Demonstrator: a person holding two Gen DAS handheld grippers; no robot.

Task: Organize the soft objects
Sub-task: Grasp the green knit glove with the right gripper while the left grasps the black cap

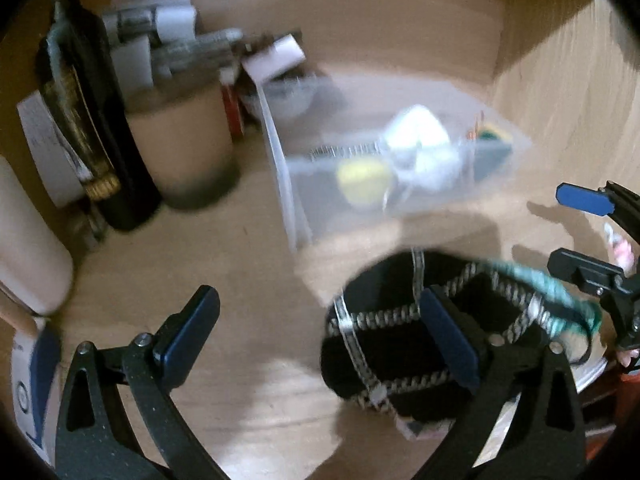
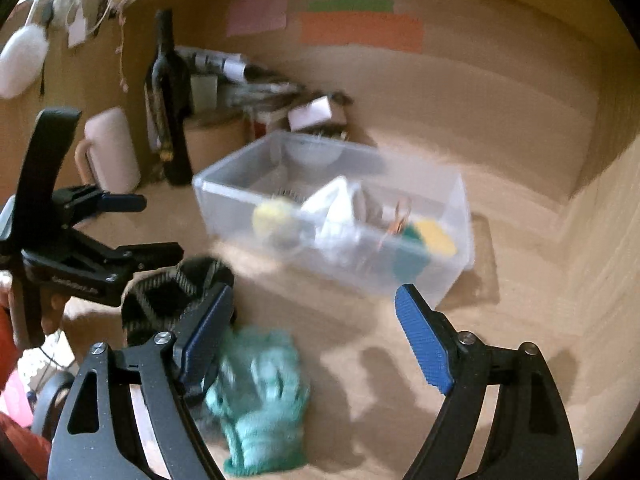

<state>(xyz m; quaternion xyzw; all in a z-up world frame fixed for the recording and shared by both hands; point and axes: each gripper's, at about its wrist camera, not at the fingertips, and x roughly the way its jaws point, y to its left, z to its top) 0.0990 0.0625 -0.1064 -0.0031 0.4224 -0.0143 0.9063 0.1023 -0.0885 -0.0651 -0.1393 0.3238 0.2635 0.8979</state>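
In front of the clear plastic bin, both grippers gape empty: left gripper beside the black patterned knit piece, right gripper above the green knitted glove.

text: none legible | left gripper body: white lettering (too blurred to read)

1. Home desk nook, boxed in by plain wooden walls and a wooden top.
2. Coloured paper notes stuck on the back wall.
3. Household clutter in the corner: dark wine bottle, pale mug, small boxes and tubes.
4. Clear plastic storage bin of odds and ends, fluffy trinkets hanging top left.
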